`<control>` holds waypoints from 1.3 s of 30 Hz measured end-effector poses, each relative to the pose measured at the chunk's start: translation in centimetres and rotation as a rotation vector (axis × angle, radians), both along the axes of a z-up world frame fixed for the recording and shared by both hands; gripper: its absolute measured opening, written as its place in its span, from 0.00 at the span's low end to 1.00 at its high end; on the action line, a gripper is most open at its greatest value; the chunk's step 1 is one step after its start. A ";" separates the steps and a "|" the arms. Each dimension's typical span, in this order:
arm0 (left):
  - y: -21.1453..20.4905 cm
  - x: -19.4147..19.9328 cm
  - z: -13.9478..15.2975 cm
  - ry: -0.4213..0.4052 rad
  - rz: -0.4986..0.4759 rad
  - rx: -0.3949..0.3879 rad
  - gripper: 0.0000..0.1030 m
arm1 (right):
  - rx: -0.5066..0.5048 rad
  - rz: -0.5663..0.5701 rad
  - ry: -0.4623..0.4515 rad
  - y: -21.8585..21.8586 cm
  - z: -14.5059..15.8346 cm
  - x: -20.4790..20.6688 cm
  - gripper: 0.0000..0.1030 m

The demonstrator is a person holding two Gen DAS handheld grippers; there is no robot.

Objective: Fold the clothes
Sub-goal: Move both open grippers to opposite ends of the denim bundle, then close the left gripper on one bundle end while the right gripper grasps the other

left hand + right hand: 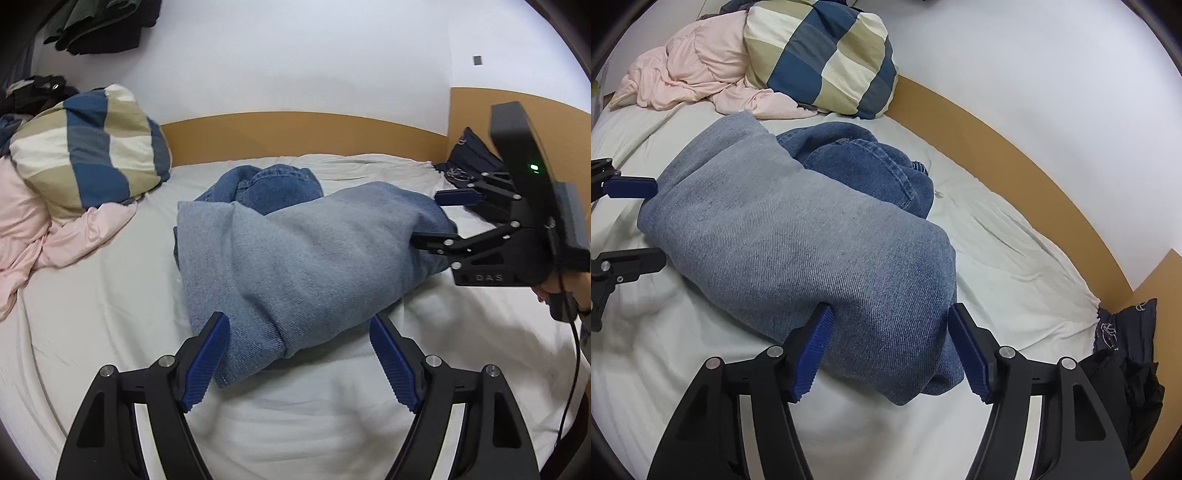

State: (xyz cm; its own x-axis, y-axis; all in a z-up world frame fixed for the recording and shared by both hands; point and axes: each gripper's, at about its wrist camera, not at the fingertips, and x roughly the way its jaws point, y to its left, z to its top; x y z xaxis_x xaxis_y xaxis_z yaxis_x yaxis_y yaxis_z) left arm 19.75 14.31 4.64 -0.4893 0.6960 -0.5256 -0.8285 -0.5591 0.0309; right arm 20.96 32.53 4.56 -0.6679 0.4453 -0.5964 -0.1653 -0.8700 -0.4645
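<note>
Nearest the left gripper (pixel 299 363), the hem end of the folded jeans (pixel 295 266) is lying between its two blue pads (pixel 207 362); the jaws are standing wide, and the left pad looks to be brushing the denim edge while the right one is clear of it, so nothing is clamped there. Nearest the right gripper (pixel 890 354), the other corner of the same bundle is sitting between its fingers, the left pad against or just beside the cloth and the right pad (pixel 971 354) close at the fold's edge. No squeeze is showing in the fabric, so I judge these jaws open as well.

The jeans are resting on the white bedsheet (pixel 92 314), pale inside-out denim draped over the darker waistband part (pixel 864 162), which is lying beyond both sets of fingers. In my judgement one fold is laid and both grippers are placed at the near edge for the next. That move is calling for both pairs of pads to close on the doubled layers together, then carry them evenly over toward the waistband.

Farther off, a checked pillow (pixel 92 147) and pink bedding (pixel 687 74) are lying past the jeans, against the wooden headboard (pixel 303 136).

Only the left view is showing the right gripper from the side, a hand behind it, and dark clothes hanging (pixel 103 26) high on the wall. Only the right view is showing the dark garment (pixel 1126 354) bunched at the mattress corner beside its right finger.
</note>
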 end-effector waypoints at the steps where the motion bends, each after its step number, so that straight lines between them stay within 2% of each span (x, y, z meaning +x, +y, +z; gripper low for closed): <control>1: 0.5 0.4 0.0 0.035 -0.026 -0.035 0.81 | -0.002 -0.002 0.002 0.3 -0.1 -0.3 0.65; 4: 3.1 1.2 -1.1 0.162 -0.053 -0.201 0.81 | -0.011 0.001 0.006 0.4 -0.4 0.6 0.65; 6: 4.8 1.1 -2.1 0.208 -0.055 -0.290 0.81 | -0.019 0.005 0.005 0.7 -0.5 0.8 0.66; 9: 6.1 0.6 -3.1 0.266 -0.010 -0.342 0.82 | -0.055 0.009 0.002 1.4 -0.7 0.3 0.70; 12: 5.5 -0.1 -2.7 0.226 -0.002 -0.300 0.80 | -0.079 0.022 -0.004 1.8 -0.7 0.4 0.73; 16: 4.4 -1.1 -1.9 0.154 -0.017 -0.223 0.76 | -0.047 0.091 -0.023 1.1 -0.6 1.7 0.74; 17: 4.2 -1.3 -1.7 0.143 -0.019 -0.207 0.75 | -0.028 0.133 -0.036 0.5 -0.7 2.2 0.80; 18: 4.0 -1.4 -1.5 0.134 -0.020 -0.194 0.74 | -0.005 0.178 -0.053 -0.2 -0.9 2.7 0.91; 20: 3.8 -1.7 -1.2 0.119 -0.021 -0.172 0.73 | 0.106 0.241 -0.092 -2.0 -1.9 3.4 0.97; 23: 3.4 -2.1 -0.7 0.096 -0.023 -0.143 0.70 | 0.353 0.261 -0.171 -4.5 -4.6 3.3 0.98; 25: 3.2 -2.5 -0.3 0.076 -0.026 -0.121 0.70 | 0.450 0.266 -0.202 -5.4 -6.0 2.9 0.98; 29: 2.9 -3.2 0.3 0.040 -0.026 -0.083 0.69 | 0.532 0.233 -0.192 -6.0 -6.5 1.9 0.98; 33: 2.7 -3.5 0.7 0.031 -0.002 -0.064 0.69 | 0.638 0.196 -0.219 -6.0 -7.1 0.5 1.00; 35: 2.5 -3.6 0.7 0.018 0.002 -0.057 0.68 | 0.647 0.185 -0.226 -5.9 -7.2 -0.1 1.00; 39: 2.5 -3.8 0.6 0.007 0.002 -0.055 0.68 | 0.612 0.171 -0.159 -6.1 -6.3 -1.0 1.00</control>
